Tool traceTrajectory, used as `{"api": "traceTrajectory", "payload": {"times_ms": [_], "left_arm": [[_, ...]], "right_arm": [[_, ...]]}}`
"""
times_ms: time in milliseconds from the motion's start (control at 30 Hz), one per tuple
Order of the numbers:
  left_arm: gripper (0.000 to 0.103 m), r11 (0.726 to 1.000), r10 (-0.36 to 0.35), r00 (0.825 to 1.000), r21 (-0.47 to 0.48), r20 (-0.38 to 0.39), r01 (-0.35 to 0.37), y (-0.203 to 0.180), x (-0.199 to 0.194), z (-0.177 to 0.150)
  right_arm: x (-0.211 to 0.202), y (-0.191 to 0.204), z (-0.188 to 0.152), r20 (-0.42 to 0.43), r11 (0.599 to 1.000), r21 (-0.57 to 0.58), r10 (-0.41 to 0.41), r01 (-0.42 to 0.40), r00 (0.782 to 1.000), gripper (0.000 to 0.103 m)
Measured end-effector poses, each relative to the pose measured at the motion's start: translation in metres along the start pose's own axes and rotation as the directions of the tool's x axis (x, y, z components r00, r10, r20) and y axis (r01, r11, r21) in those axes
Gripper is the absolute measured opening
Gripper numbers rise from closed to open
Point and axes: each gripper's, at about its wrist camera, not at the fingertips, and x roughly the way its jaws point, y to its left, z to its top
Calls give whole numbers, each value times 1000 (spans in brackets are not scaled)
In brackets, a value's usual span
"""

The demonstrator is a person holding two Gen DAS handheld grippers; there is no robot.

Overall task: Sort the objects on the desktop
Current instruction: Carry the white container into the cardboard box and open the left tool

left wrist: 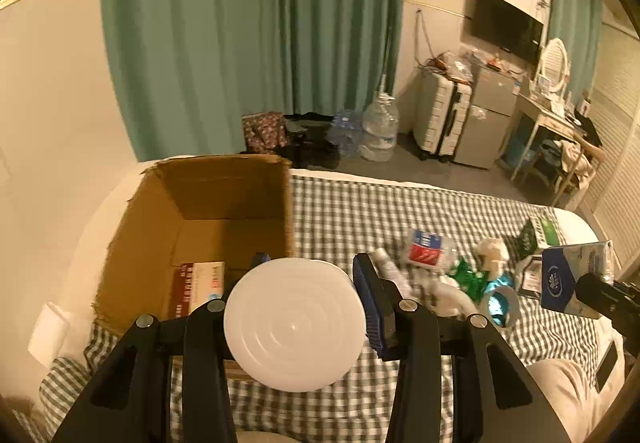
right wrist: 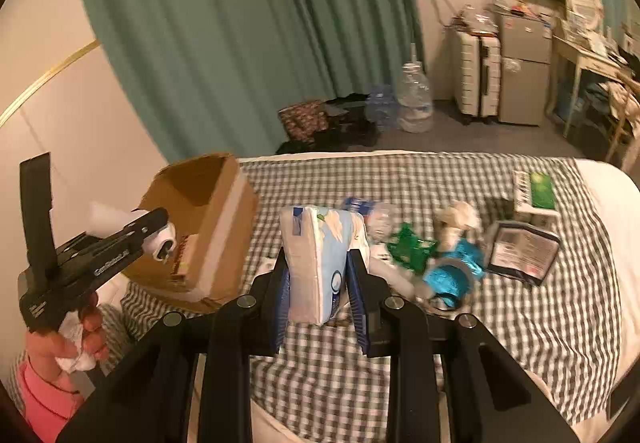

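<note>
At about nine o'clock on the checked bedcover [right wrist: 400,371] stands one open cardboard box [left wrist: 224,195], flaps up, with one red-and-white carton [left wrist: 199,287] lying on its floor. Just in front of the box, the left gripper [left wrist: 294,323] hangs above the cover with its fingers partly open and pressed on either side of one round white lid [left wrist: 294,323], held face-on to the camera; the lid hides most of the box's near wall. In the right wrist view the same gripper shows at nine o'clock, gripped by a hand [right wrist: 86,327] with a crumpled tissue in the palm.

At the centre, the right gripper [right wrist: 320,275] has its blue pads closed narrowly on one soft tissue pack [right wrist: 320,263], held upright and clear of the cover.

Beyond it, from twelve to three o'clock, the loose pile lies on the cover: one red-and-blue wrapper [left wrist: 426,247], one white tube [left wrist: 390,267], one green foil packet [right wrist: 412,247], one crumpled cream wad [right wrist: 458,219], one shiny blue cup [right wrist: 448,279] on its side, one dark leaflet [right wrist: 522,251], and one green-and-white box [right wrist: 538,195] at the far right edge. The wrapper, packet, wad and cup crowd together, touching or overlapping; motion blur hides exactly how.
</note>
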Motion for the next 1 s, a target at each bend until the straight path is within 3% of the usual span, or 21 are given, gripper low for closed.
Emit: {"api": "traceTrajectory", "payload": {"times_ms": [500, 867, 933, 1000], "left_arm": [[44, 990, 97, 994, -102, -48, -102, 94, 27, -1], [44, 982, 131, 987, -121, -97, -143, 124, 53, -15], [48, 981, 128, 986, -132, -110, -142, 130, 58, -16], [79, 977, 131, 984, -152, -122, -149, 137, 60, -19]], "right_arm": [[63, 96, 12, -100, 980, -144, 122, -135, 988, 26], [112, 140, -2, -209, 958, -195, 171, -212, 963, 26], [115, 146, -2, -214, 955, -204, 174, -218, 961, 26], [120, 152, -3, -224, 951, -209, 178, -226, 958, 26]]}}
